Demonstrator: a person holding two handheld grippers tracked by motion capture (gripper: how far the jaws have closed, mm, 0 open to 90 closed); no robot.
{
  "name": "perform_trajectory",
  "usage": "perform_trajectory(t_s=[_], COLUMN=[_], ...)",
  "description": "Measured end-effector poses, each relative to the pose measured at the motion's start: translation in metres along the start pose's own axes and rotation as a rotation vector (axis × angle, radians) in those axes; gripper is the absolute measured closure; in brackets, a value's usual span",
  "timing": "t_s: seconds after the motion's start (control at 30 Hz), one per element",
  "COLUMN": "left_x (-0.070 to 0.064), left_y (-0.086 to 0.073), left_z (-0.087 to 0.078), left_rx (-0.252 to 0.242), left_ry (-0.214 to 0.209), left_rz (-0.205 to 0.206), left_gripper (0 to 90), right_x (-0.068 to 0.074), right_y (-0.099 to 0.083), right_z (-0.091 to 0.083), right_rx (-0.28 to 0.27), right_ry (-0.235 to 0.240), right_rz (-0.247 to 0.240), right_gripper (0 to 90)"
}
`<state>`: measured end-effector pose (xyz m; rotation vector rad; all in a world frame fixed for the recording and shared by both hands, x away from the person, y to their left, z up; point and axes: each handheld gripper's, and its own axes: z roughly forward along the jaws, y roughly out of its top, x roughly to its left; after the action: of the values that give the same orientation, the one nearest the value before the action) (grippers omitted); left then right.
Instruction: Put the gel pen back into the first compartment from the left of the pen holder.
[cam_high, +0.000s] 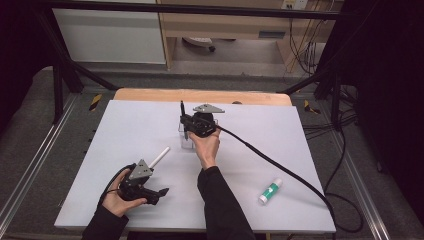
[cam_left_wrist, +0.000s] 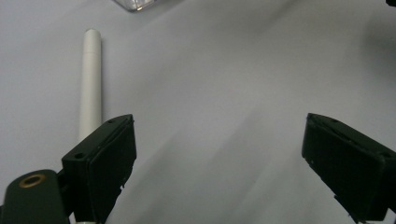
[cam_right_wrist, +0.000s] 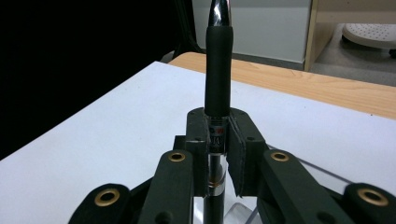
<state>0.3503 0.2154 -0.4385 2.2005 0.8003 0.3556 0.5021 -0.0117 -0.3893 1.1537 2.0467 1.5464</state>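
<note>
The right gripper (cam_high: 186, 125) has its jaws pinched on a black pen (cam_right_wrist: 218, 70), held upright over a small clear container (cam_high: 186, 142) near the middle of the white table (cam_high: 125, 125). The pen has a matt black rubber grip, a glossy dark section above it, and a clear band with small print just where the jaws clamp it.

The right gripper view brings all that close: the jaws pressed against the pen's barrel on both sides, its lower end running down towards the clear container's rim (cam_right_wrist: 299, 163). In the high view the pen (cam_high: 182, 107) is a thin dark stick rising from the gripper.

The left gripper (cam_high: 155, 192) sits well to the near left of the container, jaws spread wide with nothing between them. Its own view shows a white marker (cam_left_wrist: 89, 84) lying flat, its near end passing behind one jaw, and a corner of the clear container (cam_left_wrist: 135, 4) at the top edge. From above, that marker (cam_high: 160, 156) lies between the left gripper and the container.

A green-and-white glue stick (cam_high: 270, 191) lies well off to the container's near right.
</note>
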Motion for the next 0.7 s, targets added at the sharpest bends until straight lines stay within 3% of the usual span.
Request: perform_trajectory(t_s=[0.37, 0.43, 0.6, 0.7], left_x=[0.0, 0.0, 0.0, 0.0], left_y=[0.0, 0.0, 0.0, 0.0], left_z=[0.001, 0.001, 0.001, 0.001], left_rx=[0.005, 0.004, 0.004, 0.006], left_ry=[-0.002, -0.002, -0.002, 0.0], left_rz=[-0.002, -0.003, -0.004, -0.004], left_gripper=[9.7, 9.7, 9.6, 9.7], right_x=[-0.001, -0.001, 0.001, 0.002], right_y=[-0.007, -0.006, 0.003, 0.009], right_z=[0.0, -0.002, -0.016, -0.028], right_rx=[0.044, 0.038, 0.019, 0.043], right_ry=[-0.01, -0.024, -0.022, -0.022], right_rz=[-0.019, -0.014, -0.034, -0.072], right_gripper=[77.7, 69.1, 60.2, 50.3])
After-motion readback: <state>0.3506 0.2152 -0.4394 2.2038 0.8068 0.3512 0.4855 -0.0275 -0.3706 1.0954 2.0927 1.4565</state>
